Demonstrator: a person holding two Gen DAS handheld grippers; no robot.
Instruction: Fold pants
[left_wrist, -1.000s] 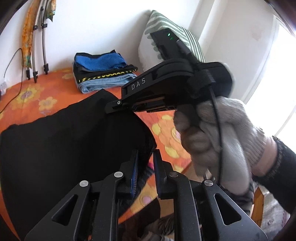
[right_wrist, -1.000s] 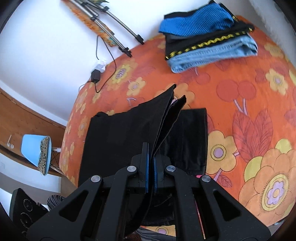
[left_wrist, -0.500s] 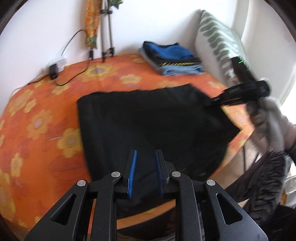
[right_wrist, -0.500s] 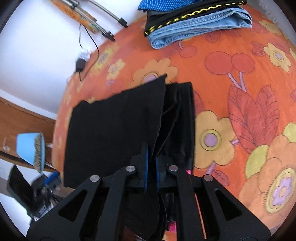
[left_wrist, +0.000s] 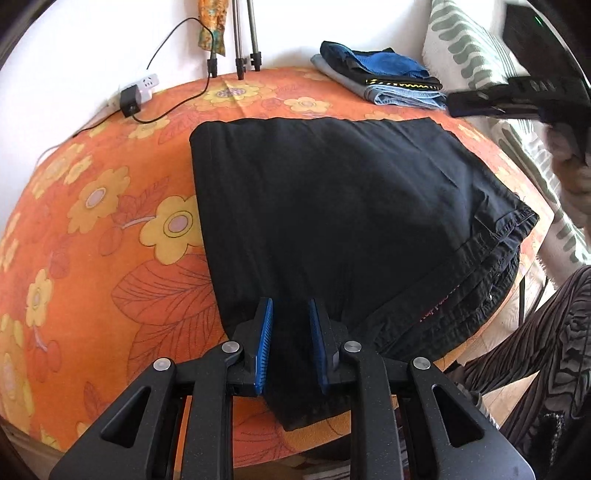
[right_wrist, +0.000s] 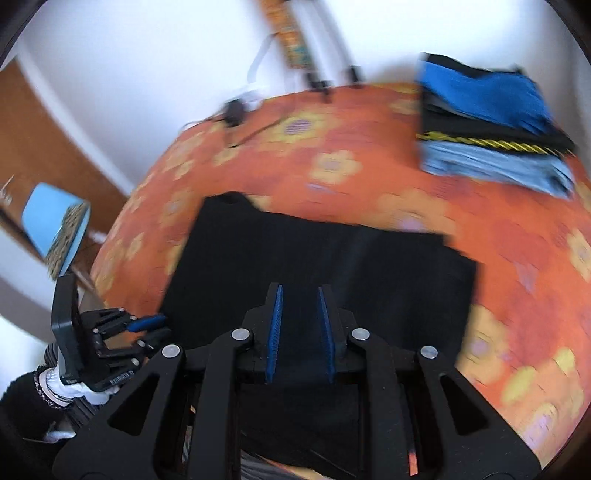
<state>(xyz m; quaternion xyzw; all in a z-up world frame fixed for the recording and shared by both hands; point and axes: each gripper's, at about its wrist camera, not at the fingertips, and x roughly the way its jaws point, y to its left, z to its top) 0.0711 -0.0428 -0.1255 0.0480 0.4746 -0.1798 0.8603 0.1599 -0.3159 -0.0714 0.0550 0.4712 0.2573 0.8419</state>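
Both tongs, left (left_wrist: 290, 345) and right (right_wrist: 300, 330), hung released over the black pants (left_wrist: 343, 206), folded flat on the orange bed (left_wrist: 92, 229).

The pants (left_wrist: 332, 206) are black and lie folded flat on the orange flowered cover, a broad smooth rectangle. Their left edge runs straight; the far edge lies near the stacked clothes but apart from them. At the near right corner several layers show, stacked hems and a waistband with a bit of pink lettering, reaching the cover's edge. A narrow tongue of cloth hangs over the near edge.
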